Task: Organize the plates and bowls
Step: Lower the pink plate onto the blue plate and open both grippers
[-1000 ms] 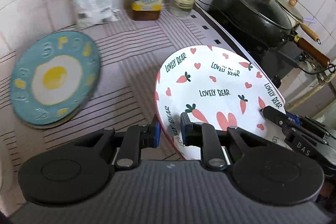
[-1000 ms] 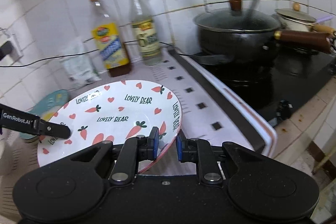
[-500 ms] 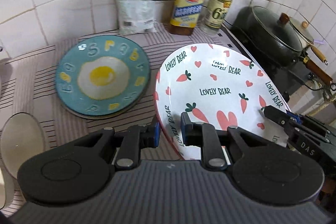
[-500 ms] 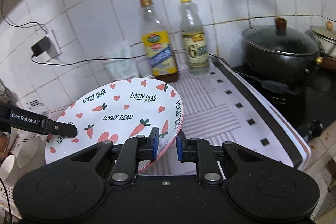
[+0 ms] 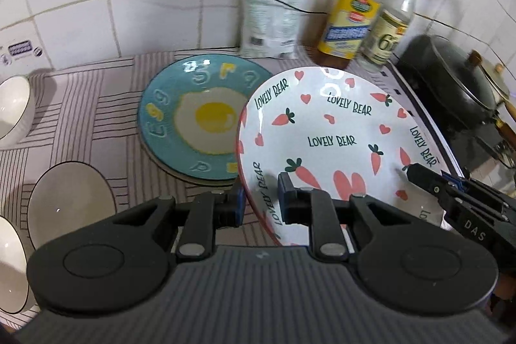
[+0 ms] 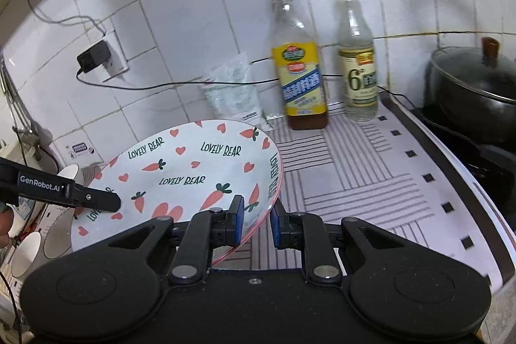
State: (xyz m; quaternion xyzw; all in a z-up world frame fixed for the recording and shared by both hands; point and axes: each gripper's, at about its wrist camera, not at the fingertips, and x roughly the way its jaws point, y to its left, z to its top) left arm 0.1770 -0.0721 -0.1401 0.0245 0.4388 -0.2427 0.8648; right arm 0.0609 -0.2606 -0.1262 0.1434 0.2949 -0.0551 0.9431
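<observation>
L gripper (image 5: 260,199) clamps the near-left rim of a white round ceramic plate printed with carrots, hearts & "LOVELY BEAR" lettering (image 5: 335,141), 1 blue pad under the rim, 1 on top. R gripper (image 6: 256,220) is closed on the same plate's opposite rim, pads either side of the pink edge. The plate is held between the 2 tongs, tilted, above the striped countertop mat (image 6: 361,179), partly overlapping a teal round plate with a fried-egg design (image 5: 193,118) that lies flat on the mat just behind & left. In the L wrist view the R tong's black finger reaches in at the plate's right edge; in the R wrist view the L tong, marked "GenRobot.AI", comes in from the left. W/ the teal plate, 3 white bowls with dark rims (image 5: 69,202) sit at far left. Against the white tiled wall: a pale plastic pouch (image 5: 274,18), a yellow-labelled bottle w/ brown liquid (image 6: 298,70) & a clear bottle w/ yellow cap (image 6: 356,63). A black lidded pot (image 6: 474,86) stands on the stove at right.
</observation>
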